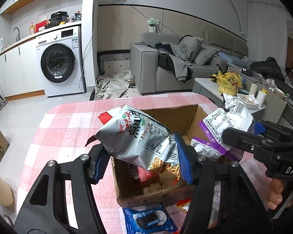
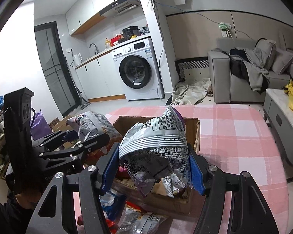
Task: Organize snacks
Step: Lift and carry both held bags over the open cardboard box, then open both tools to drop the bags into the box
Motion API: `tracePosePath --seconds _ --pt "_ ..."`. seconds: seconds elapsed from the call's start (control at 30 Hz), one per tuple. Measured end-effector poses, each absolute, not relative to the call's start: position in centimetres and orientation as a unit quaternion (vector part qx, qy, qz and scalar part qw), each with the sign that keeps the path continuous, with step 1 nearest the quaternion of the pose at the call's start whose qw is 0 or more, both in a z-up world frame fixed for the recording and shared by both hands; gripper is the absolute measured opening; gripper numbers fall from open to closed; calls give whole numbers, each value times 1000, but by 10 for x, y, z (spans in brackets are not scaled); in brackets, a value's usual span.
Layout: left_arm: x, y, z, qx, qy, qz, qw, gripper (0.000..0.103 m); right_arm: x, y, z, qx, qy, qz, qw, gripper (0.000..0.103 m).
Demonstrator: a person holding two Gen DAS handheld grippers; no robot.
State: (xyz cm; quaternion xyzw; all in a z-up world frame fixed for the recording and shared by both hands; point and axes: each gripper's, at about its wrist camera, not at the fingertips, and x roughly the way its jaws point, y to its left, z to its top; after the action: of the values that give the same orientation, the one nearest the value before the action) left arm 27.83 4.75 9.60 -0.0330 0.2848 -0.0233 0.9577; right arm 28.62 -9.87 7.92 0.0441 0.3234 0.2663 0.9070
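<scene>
The left gripper (image 1: 144, 161) is clenched on a white snack bag (image 1: 134, 136) held over the open box (image 1: 166, 115) on the worktop (image 1: 68, 120), and the right gripper (image 2: 154, 171) is clenched on a purple-edged bag (image 2: 156, 144) above the same box. Lower each bag fully inside the box walls before releasing, one gripper at a time, so the bags do not collide. The box interior is largely hidden, so free space is probably limited; more packets (image 1: 150, 220) lie on the worktop beside it.
</scene>
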Motion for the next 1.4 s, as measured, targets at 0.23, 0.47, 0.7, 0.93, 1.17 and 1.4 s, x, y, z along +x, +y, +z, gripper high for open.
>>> tracePosePath --seconds 0.23,0.47,0.7,0.93,1.17,1.4 --pt "310 36 74 -32 294 -27 955 58 305 -95 61 41 338 268 901 65" --pt "333 31 52 -29 302 -32 952 58 321 -92 52 34 346 268 899 65" --pt "338 31 31 -26 309 -30 950 58 335 -78 36 16 361 273 892 65" --pt "345 29 25 -22 305 -30 952 58 341 -75 33 9 362 272 892 65" --pt "343 26 22 -23 308 -35 950 60 338 -79 39 8 352 266 897 70" --pt "327 27 35 -36 304 -49 951 88 326 -108 54 22 337 249 908 103"
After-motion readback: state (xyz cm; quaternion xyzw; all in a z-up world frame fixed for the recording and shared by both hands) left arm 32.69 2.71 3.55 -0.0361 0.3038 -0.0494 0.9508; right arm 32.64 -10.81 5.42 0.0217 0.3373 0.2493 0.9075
